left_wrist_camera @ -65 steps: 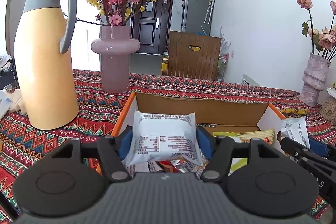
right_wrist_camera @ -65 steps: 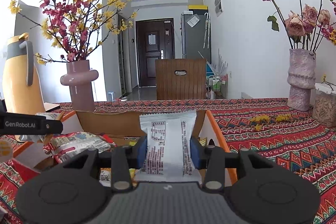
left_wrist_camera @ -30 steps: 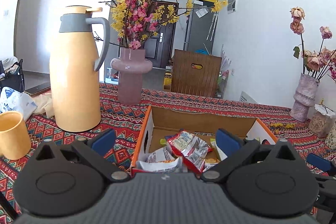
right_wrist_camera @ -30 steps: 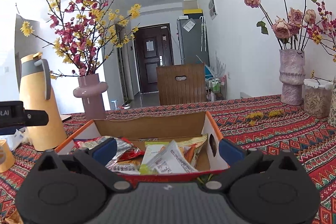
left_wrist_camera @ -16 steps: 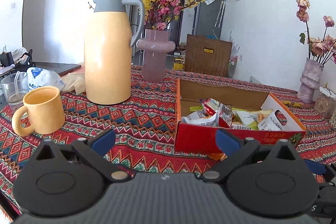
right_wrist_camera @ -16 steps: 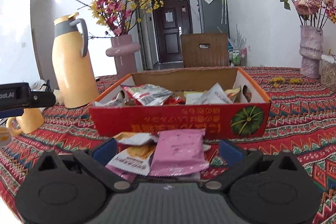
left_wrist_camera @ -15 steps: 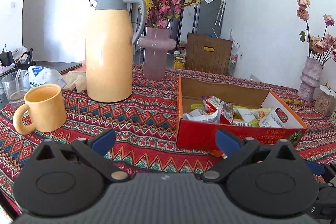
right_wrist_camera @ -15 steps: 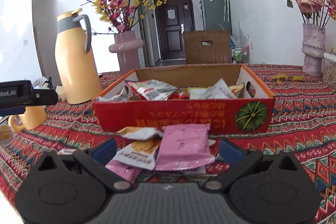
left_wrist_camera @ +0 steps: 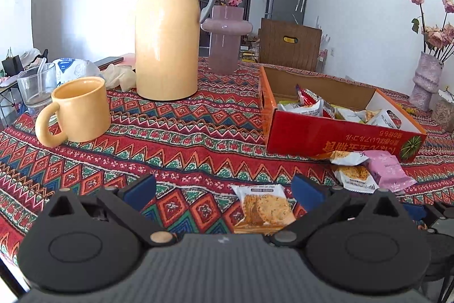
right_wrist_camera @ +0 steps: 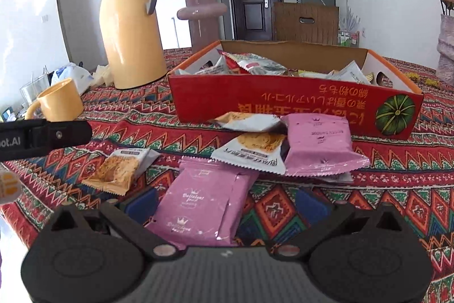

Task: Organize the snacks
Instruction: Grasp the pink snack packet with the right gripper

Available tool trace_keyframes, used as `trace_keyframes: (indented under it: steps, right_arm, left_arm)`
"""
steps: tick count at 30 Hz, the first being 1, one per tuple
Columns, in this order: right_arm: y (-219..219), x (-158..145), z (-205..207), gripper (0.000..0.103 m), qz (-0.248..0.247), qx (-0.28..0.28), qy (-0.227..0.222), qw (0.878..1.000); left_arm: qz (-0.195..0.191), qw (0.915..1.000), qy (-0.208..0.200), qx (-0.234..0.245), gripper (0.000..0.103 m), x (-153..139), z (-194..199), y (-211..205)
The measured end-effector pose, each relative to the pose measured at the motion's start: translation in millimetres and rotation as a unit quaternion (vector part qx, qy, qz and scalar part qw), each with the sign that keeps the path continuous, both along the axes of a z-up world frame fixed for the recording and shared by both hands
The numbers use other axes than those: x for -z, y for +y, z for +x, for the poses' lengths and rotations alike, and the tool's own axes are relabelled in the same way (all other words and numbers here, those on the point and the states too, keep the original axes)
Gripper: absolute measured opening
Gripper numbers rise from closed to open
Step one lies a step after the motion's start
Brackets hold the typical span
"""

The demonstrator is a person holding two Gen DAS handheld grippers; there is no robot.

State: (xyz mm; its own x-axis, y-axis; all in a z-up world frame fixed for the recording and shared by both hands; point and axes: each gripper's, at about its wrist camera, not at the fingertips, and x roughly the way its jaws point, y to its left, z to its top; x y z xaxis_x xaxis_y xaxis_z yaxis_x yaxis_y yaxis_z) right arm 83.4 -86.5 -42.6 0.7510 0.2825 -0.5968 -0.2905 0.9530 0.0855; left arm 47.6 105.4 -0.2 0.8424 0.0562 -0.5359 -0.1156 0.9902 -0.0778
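Note:
A red cardboard box (left_wrist_camera: 326, 132) (right_wrist_camera: 283, 101) with several snack packets inside stands on the patterned tablecloth. Loose packets lie in front of it. In the left wrist view a cracker packet (left_wrist_camera: 264, 208) lies between the fingers of my open left gripper (left_wrist_camera: 224, 192), nearer the right finger. In the right wrist view a pink packet (right_wrist_camera: 201, 206) lies between the fingers of my open right gripper (right_wrist_camera: 227, 202). Beyond it lie a white-and-orange packet (right_wrist_camera: 252, 151), another pink packet (right_wrist_camera: 317, 146) and the cracker packet (right_wrist_camera: 120, 169).
A yellow thermos jug (left_wrist_camera: 166, 27) (right_wrist_camera: 130, 24), a yellow mug (left_wrist_camera: 78, 110) (right_wrist_camera: 58, 102), a drinking glass (left_wrist_camera: 35, 87) and a pink flower vase (left_wrist_camera: 225, 31) stand on the left half of the table. Another vase (left_wrist_camera: 425, 75) stands far right.
Both grippers let go of their white packets over the box, then pulled back and down toward the loose packets in front of it. Both now stand open around packets on the cloth.

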Motion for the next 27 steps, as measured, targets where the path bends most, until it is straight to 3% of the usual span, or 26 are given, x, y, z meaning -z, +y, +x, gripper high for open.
trace_keyframes:
  steps: [10, 18, 27]
  right_arm:
    - [22, 9, 4, 0.091, -0.032, 0.009, 0.002, 0.999]
    - [25, 7, 1, 0.063, -0.043, 0.0, -0.012, 0.999]
    - [19, 7, -4, 0.061, -0.036, -0.006, -0.021, 0.999]
  left_arm:
    - [-0.01, 0.9997, 0.021, -0.004, 0.103, 9, -2, 15]
    - [-0.014, 0.9994, 0.03, 0.003, 0.103, 12, 0, 10]
    - [-0.012, 0.9994, 0.034, 0.002, 0.103, 11, 1, 7]
